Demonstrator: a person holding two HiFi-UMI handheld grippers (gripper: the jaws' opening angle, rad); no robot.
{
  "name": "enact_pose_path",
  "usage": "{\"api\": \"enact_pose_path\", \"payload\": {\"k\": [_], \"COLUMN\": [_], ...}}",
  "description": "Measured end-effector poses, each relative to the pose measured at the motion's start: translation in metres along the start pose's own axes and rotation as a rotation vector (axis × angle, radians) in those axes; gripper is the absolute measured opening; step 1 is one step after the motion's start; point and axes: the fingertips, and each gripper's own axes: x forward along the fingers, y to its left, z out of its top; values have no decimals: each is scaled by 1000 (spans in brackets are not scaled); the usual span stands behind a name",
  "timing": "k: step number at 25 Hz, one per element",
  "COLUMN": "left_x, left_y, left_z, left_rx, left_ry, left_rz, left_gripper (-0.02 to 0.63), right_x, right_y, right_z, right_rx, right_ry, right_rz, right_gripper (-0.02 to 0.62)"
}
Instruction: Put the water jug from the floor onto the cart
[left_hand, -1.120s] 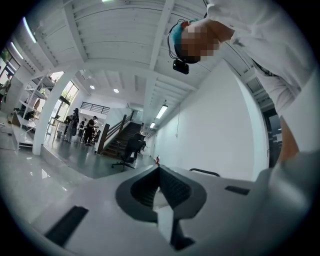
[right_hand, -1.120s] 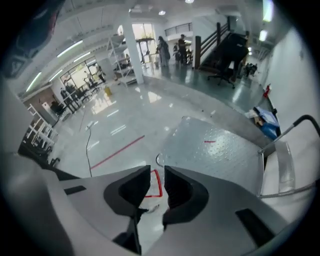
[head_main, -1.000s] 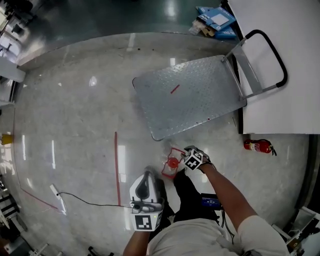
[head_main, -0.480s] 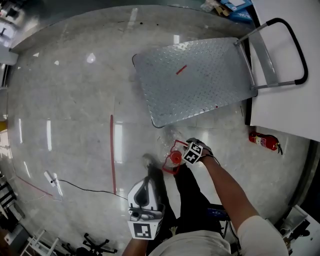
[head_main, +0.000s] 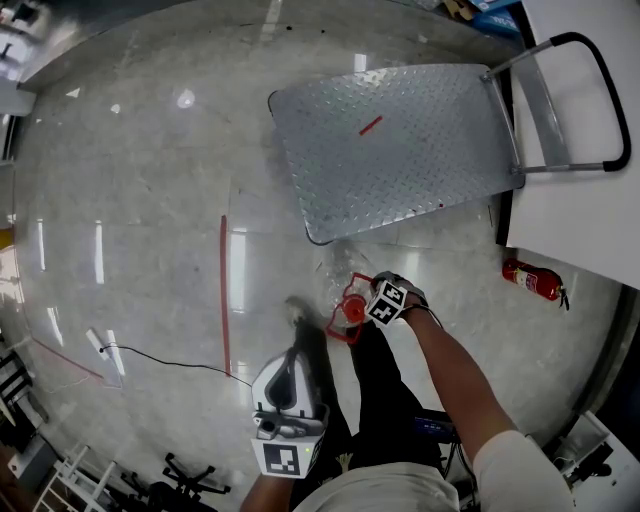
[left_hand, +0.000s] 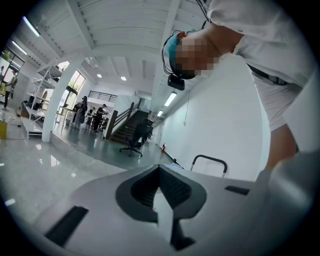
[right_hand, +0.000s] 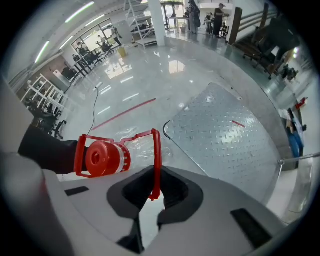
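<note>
The clear water jug (head_main: 334, 283) with a red cap (right_hand: 102, 157) and red carry handle (right_hand: 156, 159) stands on the floor just in front of the cart's near edge. My right gripper (head_main: 360, 308) points down at it. Its jaws are closing, with the handle's red bar between them and the pads against it (right_hand: 152, 194). The steel cart (head_main: 400, 140) has a bare deck, also seen in the right gripper view (right_hand: 230, 130). My left gripper (head_main: 292, 352) hangs shut and holds nothing (left_hand: 159, 169), left of the jug.
The cart's black push handle (head_main: 600, 100) rises beside a white wall (head_main: 590, 220). A red fire extinguisher (head_main: 530, 280) lies by that wall. A red tape line (head_main: 223, 290) and a thin black cable (head_main: 160, 362) cross the glossy floor. The person's dark trouser legs stand between the grippers.
Both grippers have sunk toward the floor. The right one stays at the jug's red handle. The cart has slid up in the head view.
</note>
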Motion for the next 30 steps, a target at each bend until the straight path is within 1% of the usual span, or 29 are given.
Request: {"api": "enact_pose_path", "payload": {"k": [3, 9, 14, 18, 21, 23, 27, 30], "left_x": [-1, 2, -5, 0, 2, 1, -6, -2], "left_y": [1, -7, -17, -30, -43, -52, -71, -85], "left_z": [1, 7, 16, 33, 57, 75, 105, 116], "left_rx": [24, -5, 2, 22, 48, 63, 59, 72], "left_ry": [-6, -9, -28, -49, -90, -122, -166, -182], "left_rz": [3, 9, 11, 12, 25, 40, 75, 62], "left_gripper": [3, 3, 3, 3, 3, 3, 3, 3], "right_x": [-9, -28, -57, -89, -123, -150, -205, -233], "right_y": [7, 25, 41, 41, 34, 23, 3, -14], "right_z": [7, 8, 9, 5, 0, -1, 4, 16], "right_rx": [-47, -51, -121, -169, -190, -183, -177, -188], "right_ry": [-18, -30, -44, -50, -70, -97, -153, -201], "right_rz": [-2, -28, -58, -71, -75, -84, -100, -109], "right_gripper": [35, 29, 28, 28, 26, 26, 26, 26]}}
